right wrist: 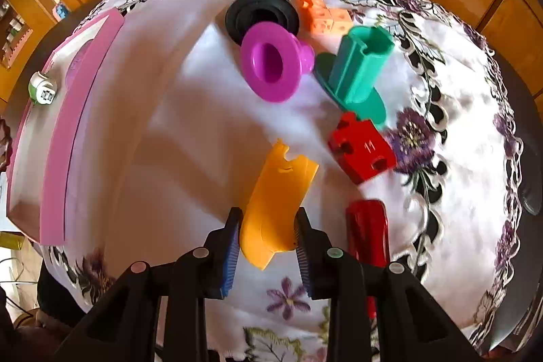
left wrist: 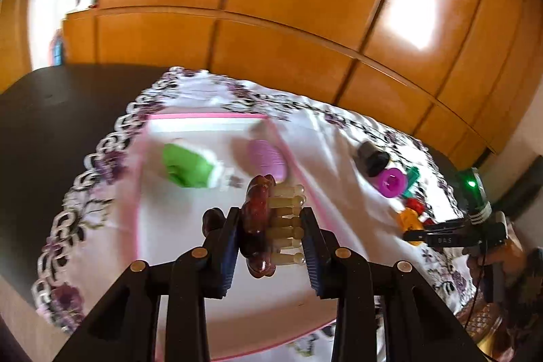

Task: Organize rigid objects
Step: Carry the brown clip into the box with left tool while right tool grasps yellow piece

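Note:
My left gripper (left wrist: 269,238) is shut on a brown hair claw clip (left wrist: 259,226) with pale teeth, held above the white tray with a pink rim (left wrist: 203,116). In the tray lie a green and white object (left wrist: 185,167) and a lilac ribbed object (left wrist: 266,158). My right gripper (right wrist: 268,238) is shut on a curved yellow plastic piece (right wrist: 276,202) over the floral cloth. The right gripper also shows at the right of the left wrist view (left wrist: 451,234).
On the cloth lie a magenta spool (right wrist: 269,65), a black ring (right wrist: 261,14), a teal spool (right wrist: 359,70), orange cubes (right wrist: 322,14), a red block (right wrist: 363,148) and a red cylinder (right wrist: 368,226). The pink-rimmed tray (right wrist: 68,131) stands at the left. Wooden cabinets stand behind.

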A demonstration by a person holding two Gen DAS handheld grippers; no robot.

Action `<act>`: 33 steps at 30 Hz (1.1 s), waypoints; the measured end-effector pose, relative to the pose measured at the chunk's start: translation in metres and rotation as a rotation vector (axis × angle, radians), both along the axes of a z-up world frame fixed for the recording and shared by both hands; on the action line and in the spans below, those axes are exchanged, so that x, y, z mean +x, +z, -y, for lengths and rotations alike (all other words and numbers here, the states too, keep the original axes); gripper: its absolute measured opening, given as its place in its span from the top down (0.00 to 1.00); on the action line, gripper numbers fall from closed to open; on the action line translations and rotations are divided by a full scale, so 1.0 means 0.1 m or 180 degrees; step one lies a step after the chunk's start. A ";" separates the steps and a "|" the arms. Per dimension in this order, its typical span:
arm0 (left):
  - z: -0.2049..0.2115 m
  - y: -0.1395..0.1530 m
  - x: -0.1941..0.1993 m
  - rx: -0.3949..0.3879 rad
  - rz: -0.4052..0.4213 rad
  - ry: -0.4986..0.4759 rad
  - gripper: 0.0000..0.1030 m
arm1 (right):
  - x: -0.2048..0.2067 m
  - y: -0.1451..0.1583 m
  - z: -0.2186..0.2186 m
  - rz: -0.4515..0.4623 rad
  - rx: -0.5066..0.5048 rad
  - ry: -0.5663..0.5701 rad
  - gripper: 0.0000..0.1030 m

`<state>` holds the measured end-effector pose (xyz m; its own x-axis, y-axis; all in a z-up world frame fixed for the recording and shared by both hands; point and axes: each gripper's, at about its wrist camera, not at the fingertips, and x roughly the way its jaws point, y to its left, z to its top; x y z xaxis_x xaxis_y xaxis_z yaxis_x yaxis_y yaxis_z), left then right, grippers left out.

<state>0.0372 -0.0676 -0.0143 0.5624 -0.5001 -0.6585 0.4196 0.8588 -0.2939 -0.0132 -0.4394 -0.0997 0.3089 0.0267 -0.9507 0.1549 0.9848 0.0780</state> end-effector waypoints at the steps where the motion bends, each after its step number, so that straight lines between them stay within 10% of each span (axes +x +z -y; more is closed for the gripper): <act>1: -0.05 0.00 0.01 0.0008 -0.0003 0.0041 0.66 | -0.02 -0.01 0.02 0.0031 0.0045 -0.0003 0.70; 14: -0.22 -0.21 0.22 0.0094 -0.0320 0.0220 0.66 | -0.06 0.05 0.22 0.0137 0.0389 -0.0184 0.65; 33: 0.55 -0.40 1.20 0.0333 -0.0409 0.0145 0.65 | 0.05 0.02 0.10 0.0164 -0.0049 -0.0095 0.72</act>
<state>0.1573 -0.1230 -0.0546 0.4907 -0.4009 -0.7736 0.3444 0.9048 -0.2505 -0.0081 -0.4493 -0.0973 0.3578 0.0023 -0.9338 0.1803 0.9810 0.0715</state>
